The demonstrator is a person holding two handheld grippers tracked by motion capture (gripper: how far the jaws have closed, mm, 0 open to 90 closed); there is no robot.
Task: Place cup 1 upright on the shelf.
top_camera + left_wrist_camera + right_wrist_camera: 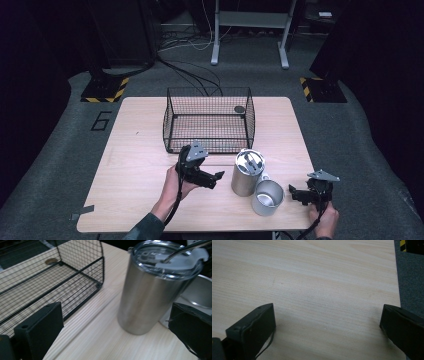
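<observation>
The left gripper (216, 176) is held low over the counter (140, 150), jaws spread wide and holding nothing, aimed at the lidded stainless steel tumbler (246, 172) just to its right. In the left gripper view the tumbler (152, 290) stands upright between the lines of the two jaws but still ahead of them, untouched; its clear lid (170, 260) is seated and a metal straw (185, 248) runs through it. Just beside the tumbler, toward the person, stands an open steel cup (267, 197); whether the two touch cannot be told. A black wire basket (209, 120) stands behind them near mid-counter, with a small dark disc (239, 109) at its far right corner. The right gripper (296, 192) rests near the front right corner of the counter, close to the open cup, jaws likewise wide and empty; the right gripper view looks along them at bare wood (317, 290). Judgement: the step in hand is the approach to grasp the tumbler, with the basket as the likely destination. The next move calls for advancing the left gripper until both jaws flank the tumbler wall below the lid, then closing squarely; the smooth steel may slip, and the neighbouring cup leaves little room on that side.
</observation>
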